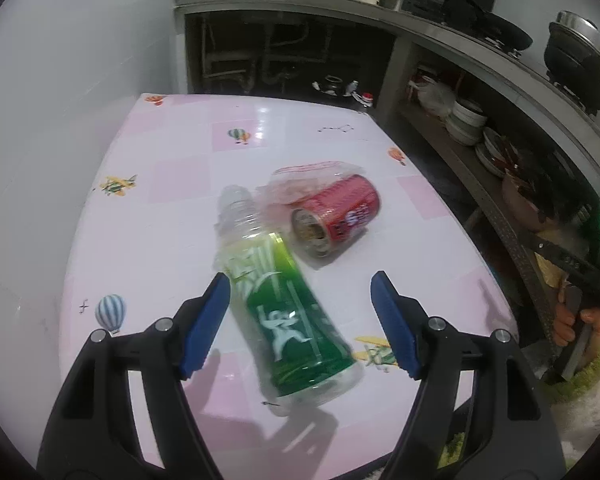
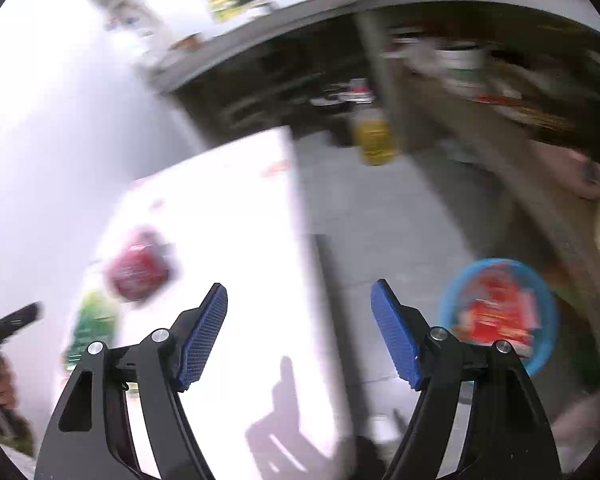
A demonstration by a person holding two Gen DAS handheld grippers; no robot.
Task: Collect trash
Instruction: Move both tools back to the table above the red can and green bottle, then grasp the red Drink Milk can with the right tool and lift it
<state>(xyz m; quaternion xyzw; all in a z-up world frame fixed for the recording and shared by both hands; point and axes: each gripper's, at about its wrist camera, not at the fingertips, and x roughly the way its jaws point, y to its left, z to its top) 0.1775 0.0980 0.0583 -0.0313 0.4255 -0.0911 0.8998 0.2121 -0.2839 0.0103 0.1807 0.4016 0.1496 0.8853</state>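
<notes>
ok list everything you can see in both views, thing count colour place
bottle: 1, clear plastic with green label, lying on the table between the left gripper's open jaws
can: 1, red, on its side beyond the bottle
plastic wrapper: 1, clear, beside the can's far end
table: 1, pink and white checks
blue basin: 1, blue, on the floor right of the table, red packaging inside
yellow container: 1, blurred, on the floor beyond the table
bowls and plates: stacked, pale, under-counter shelf
pots: dark, on the counter
left gripper: 1, black with blue pads, open
right gripper: 1, same, open, empty
</notes>
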